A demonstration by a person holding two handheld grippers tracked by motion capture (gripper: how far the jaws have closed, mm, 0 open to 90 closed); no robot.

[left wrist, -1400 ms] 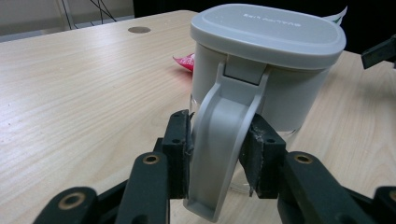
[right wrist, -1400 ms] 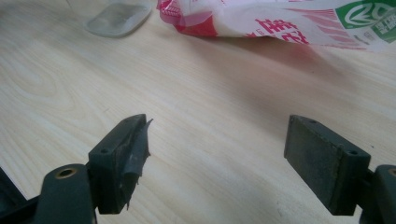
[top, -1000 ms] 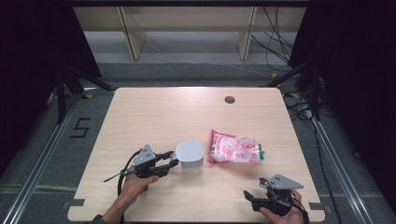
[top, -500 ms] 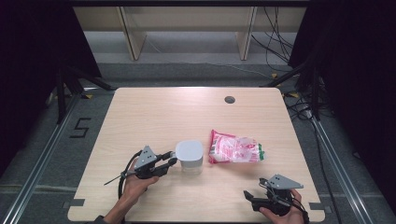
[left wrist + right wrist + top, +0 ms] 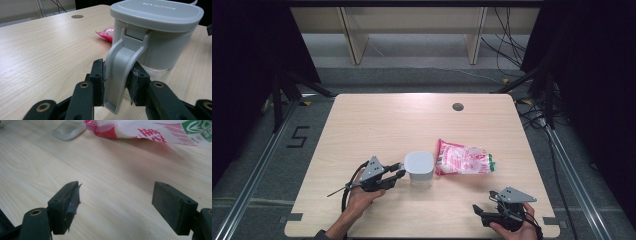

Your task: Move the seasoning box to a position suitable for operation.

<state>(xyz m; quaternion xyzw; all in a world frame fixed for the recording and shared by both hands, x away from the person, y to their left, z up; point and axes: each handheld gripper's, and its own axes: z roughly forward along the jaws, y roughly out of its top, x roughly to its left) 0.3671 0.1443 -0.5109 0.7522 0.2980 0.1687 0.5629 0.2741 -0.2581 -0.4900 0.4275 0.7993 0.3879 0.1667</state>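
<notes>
Near the front edge of the pale wood-grain counter [image 5: 377, 120], a grey plastic container [image 5: 419, 168] stands upright. It has a flat matte lid with rounded corners and a clear base. A curved grey handle [image 5: 122, 72] drops from the lid hinge on its left side. The left gripper [image 5: 398, 170] has just been closing its fingers [image 5: 98, 80], and the black pads now press on both sides of this handle. One pad shows a frayed edge.

Just right of the container lies a soft, crinkled plastic bag [image 5: 463, 160], pink and white with a green patch at its right end. It lies flat, and whether it touches the container cannot be told. A small dark round hole [image 5: 457, 106] sits in the far part of the counter.

At the near right corner, the right gripper [image 5: 479, 214] rests low with its fingers [image 5: 65, 205] wide apart over bare wood, holding nothing. Torn tape hangs from one pad. The bag is cut off at the top of the right gripper view.
</notes>
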